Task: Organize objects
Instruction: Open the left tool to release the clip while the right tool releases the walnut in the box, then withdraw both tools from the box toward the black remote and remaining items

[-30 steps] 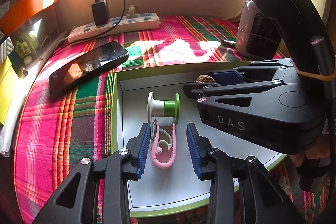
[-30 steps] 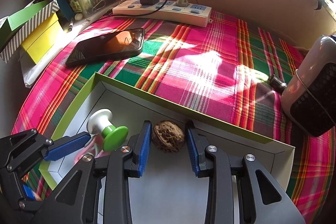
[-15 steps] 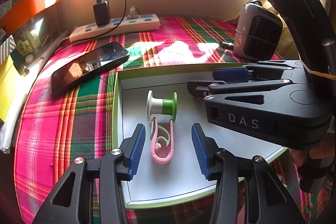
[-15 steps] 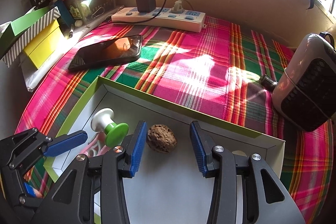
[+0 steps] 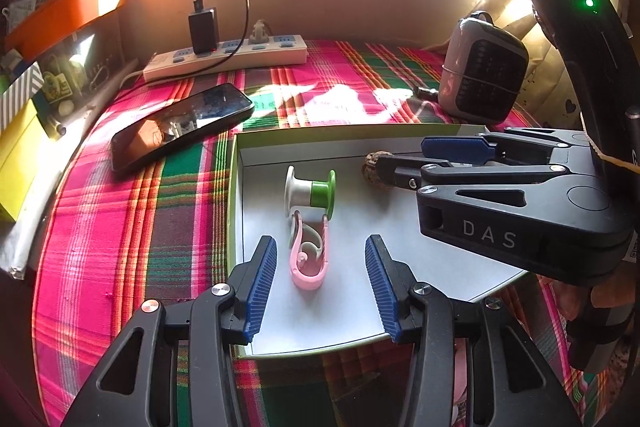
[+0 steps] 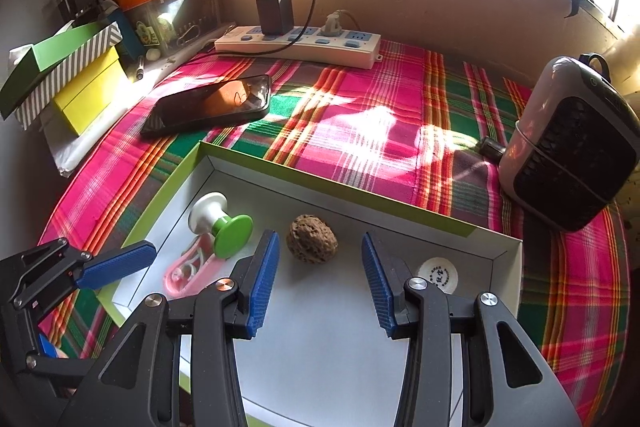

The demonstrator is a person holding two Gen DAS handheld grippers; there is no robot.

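Firstly, the only clear writing is "DAS", in pale letters on the black body of the right gripper seen from the left wrist; the print on the small white round disc is too small to read. On the plaid cloth stands a shallow tray with green rim. From left to right it holds a pink clip touching a white-and-green spool, a walnut and the disc. The left gripper has its jaws apart around the clip without touching it. The right gripper's jaws stand apart, just before the walnut, free of it.
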